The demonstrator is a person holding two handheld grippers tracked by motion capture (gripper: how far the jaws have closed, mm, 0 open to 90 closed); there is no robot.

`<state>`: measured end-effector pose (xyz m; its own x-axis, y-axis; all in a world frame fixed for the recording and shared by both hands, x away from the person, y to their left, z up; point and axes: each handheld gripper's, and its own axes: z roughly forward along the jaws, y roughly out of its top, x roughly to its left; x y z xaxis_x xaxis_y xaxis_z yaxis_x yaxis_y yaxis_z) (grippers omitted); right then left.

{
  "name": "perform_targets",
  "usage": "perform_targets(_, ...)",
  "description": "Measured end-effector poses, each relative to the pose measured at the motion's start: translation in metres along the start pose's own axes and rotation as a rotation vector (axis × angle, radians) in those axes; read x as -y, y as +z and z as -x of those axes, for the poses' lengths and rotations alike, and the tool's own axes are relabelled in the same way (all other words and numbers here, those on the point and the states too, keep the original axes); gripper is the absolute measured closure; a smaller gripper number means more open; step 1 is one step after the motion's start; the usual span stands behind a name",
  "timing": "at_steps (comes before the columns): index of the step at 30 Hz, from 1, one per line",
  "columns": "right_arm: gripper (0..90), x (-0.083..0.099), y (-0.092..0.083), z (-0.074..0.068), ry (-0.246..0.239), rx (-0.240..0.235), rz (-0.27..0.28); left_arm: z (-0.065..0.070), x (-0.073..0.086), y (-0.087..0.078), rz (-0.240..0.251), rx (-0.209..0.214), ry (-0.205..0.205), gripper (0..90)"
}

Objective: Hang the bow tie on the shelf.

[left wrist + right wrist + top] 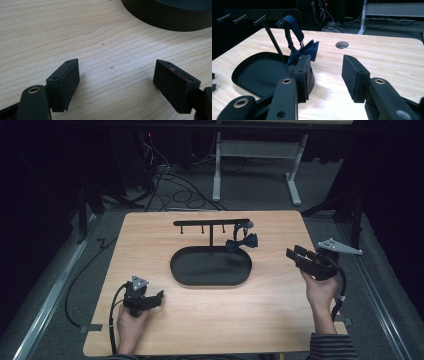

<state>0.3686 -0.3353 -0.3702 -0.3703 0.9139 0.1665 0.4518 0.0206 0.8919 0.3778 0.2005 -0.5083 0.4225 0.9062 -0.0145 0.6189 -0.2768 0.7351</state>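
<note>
Scanning left to right: left gripper (159, 295) sits low at the near-left of the wooden table (150, 235), held in the person's left hand (131, 324), cable trailing off the near edge. Its own view has the jaws spread wide over bare wood, nothing between them, wall of the black oval tray (170, 21) just beyond. Tray (210, 281) is centre table, with a black T-shaped hook stand (212, 222) rising from its far side; crossbar carries a row of short pegs. Navy bow tie (242, 241) hangs by its strap from the right end of the crossbar, bow dangling at the tray's far-right rim. Right gripper (294, 255) is at the right, in the right hand (320, 290), raised off the table and pointing left toward the bow tie, apart from it. Right gripper view: jaws roughly half open and empty, bow tie (304, 51) ahead just past the left jaw, tray (242, 67) to the left, round hole in the table (342, 44) farther back.
</note>
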Motion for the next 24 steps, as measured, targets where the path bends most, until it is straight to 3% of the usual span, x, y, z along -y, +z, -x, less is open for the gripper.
perform_targets(24,59.3,0.02,-0.016,-0.001,0.026,-0.003,0.004,0.0,0.0,0.0,0.0,0.0,0.0,21.5)
